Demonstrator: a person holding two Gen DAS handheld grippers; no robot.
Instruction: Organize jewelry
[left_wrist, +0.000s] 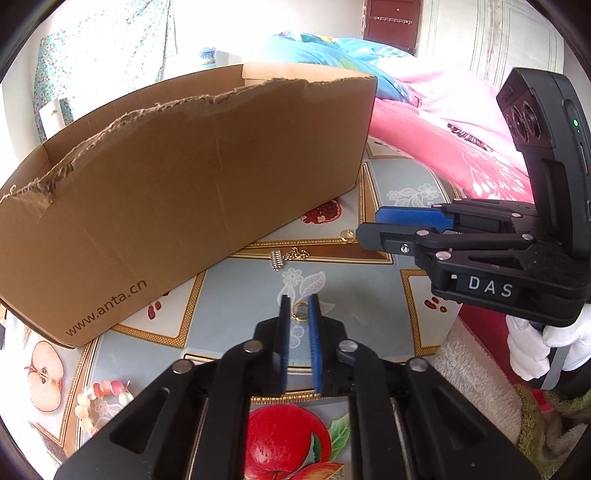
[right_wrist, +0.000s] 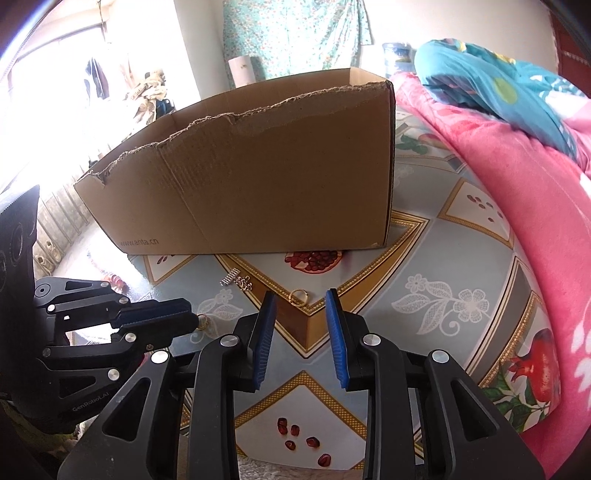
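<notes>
The left gripper (left_wrist: 299, 301) has its jaws narrowly straddling a gold ring (left_wrist: 301, 309) flat on the table (left_wrist: 369, 295), grip uncertain, while the right gripper (right_wrist: 301, 295) is half open.

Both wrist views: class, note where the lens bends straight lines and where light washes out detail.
Left wrist view: the cardboard box bows outward and dark corners ring the frame; the wall behind is overexposed. Right wrist view: the window area at upper left is blown out, and the box's edges curve.
</notes>
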